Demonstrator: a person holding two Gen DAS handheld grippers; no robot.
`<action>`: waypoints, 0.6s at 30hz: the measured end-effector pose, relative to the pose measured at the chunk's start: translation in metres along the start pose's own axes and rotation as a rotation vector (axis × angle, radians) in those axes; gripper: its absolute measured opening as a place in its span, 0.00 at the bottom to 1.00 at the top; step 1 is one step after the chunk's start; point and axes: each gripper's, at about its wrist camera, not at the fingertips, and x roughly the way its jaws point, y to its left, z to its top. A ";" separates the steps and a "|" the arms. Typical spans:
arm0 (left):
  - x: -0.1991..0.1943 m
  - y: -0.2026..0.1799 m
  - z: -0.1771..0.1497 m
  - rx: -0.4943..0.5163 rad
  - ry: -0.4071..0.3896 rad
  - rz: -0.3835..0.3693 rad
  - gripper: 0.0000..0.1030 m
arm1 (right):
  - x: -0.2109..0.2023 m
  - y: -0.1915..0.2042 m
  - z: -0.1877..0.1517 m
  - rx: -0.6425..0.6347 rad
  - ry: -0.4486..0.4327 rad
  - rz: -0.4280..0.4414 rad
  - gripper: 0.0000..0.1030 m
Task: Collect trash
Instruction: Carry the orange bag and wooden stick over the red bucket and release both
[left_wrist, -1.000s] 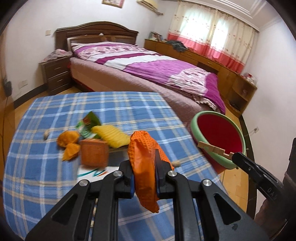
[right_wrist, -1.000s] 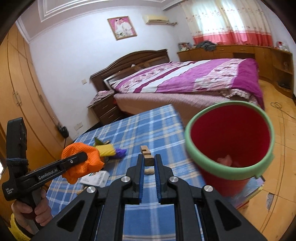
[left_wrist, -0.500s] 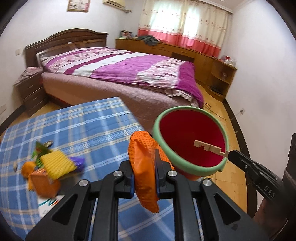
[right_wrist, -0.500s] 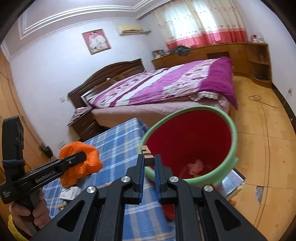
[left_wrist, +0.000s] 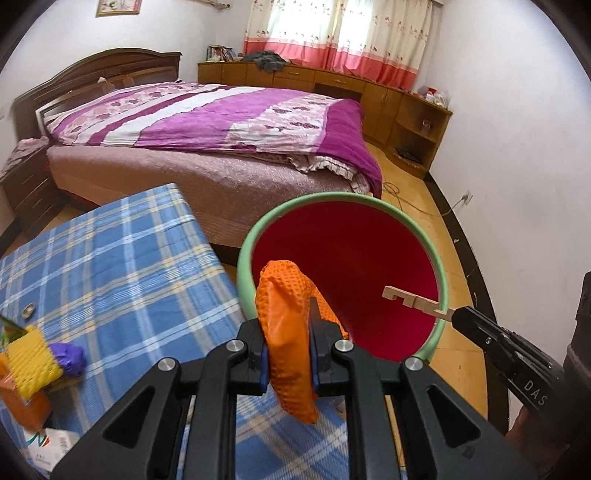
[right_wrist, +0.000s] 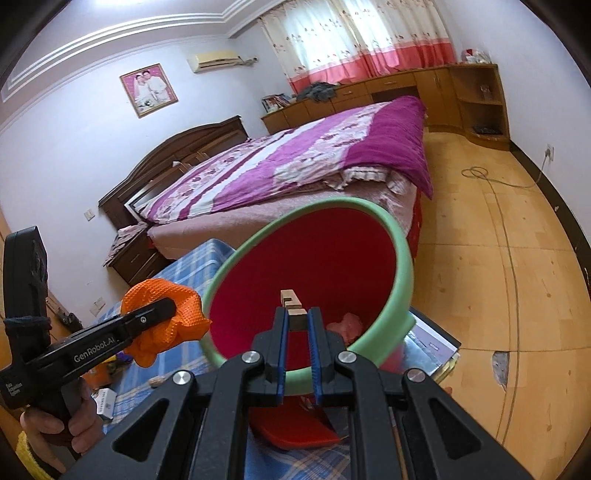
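Over the mouth of the red bin, both claws carry trash. The bin has a pale green rim and a deep red inside, and it stands just off the right edge of the counter, which wears a blue plaid cloth. A pink crumpled scrap lies at the bottom of the bin.

The left claw is pinched on an orange dimpled wrapper, a soft crumpled piece with a raised dot texture. Its long axis runs roughly upright between the pads: a rounded fold rises above the fingers and a limp tail hangs below them. From the right wrist view the wrapper sits bunched at the near left edge of the bin's rim, over the counter's border.

The right claw is pressed together on a small pale wooden piece, flat and notched, with a hook-like cut at its free end. Its long axis lies along the fingers, pointing away from the claw and into the bin's opening. In the left wrist view the wooden piece reaches leftward from the right claw, across the bin's right rim.

Farther left on the counter lie a yellow foam net, a purple scrap and a white box.
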 end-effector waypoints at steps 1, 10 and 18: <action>0.004 -0.001 0.001 0.004 0.004 -0.001 0.15 | 0.002 -0.001 0.000 0.002 0.002 -0.003 0.12; 0.020 -0.009 0.001 0.026 0.006 -0.042 0.30 | 0.014 -0.012 -0.001 0.029 0.022 -0.002 0.13; 0.012 -0.019 0.000 0.070 -0.024 -0.039 0.36 | 0.016 -0.012 -0.001 0.033 0.028 0.006 0.13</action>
